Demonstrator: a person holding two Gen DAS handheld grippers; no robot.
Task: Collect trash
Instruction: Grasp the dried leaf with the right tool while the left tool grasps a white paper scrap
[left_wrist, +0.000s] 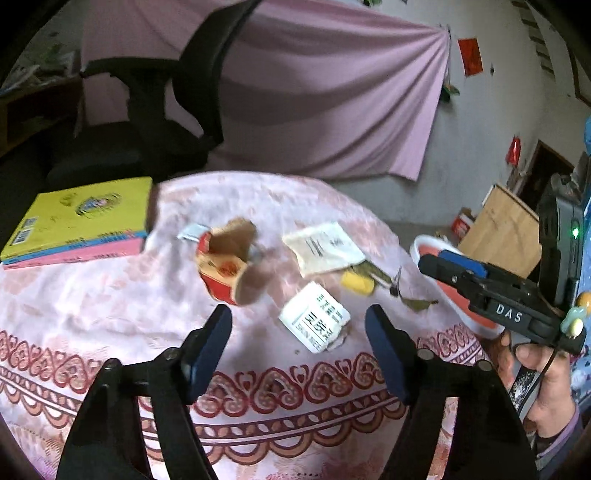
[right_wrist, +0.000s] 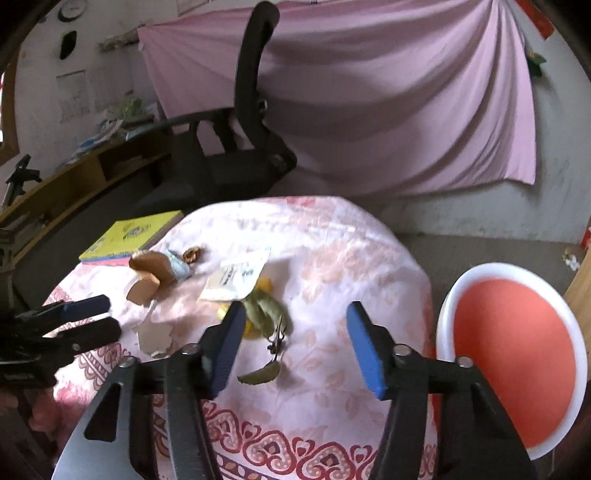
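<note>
A: Two grippers, both spread wide with nothing between the fingers. Our left gripper (left_wrist: 298, 325) hangs over the near edge of the table (left_wrist: 110, 314); our right gripper (right_wrist: 295, 325) hovers over the same cloth, beside the red bin (right_wrist: 517, 354) that stands just off the table's right edge.

B: Nearest our left one lies a white label (left_wrist: 314, 321), flat on the cloth. It looks like thin paper, light and limp, so we judge it needs a pinch at a lifted corner; flat on, the fingers may only slide it.

A: Nearest our right one we count two dry leaves (right_wrist: 260, 373), one by itself and a curled one further in. They look brittle, so a soft squeeze at the stem seems wise. A small dark twig (right_wrist: 277, 341) lies between them.

B: Past the label sits a yellow lump (left_wrist: 356, 282), partly under a leaf. We cannot tell what it is.

A: Then one white packet (left_wrist: 325, 247), flat and probably crinkly; its free edge looks like the place to grip.

B: And one torn red carton (left_wrist: 225, 266), standing open. Cardboard, stiff but light: we would take it by a wall or flap.

A: Behind it, a small foil scrap (left_wrist: 192, 232), and in the right view one nutshell (right_wrist: 192, 254).

B: Furthest, two books (left_wrist: 81, 221) stacked at the left. Not trash, we judge.
</note>
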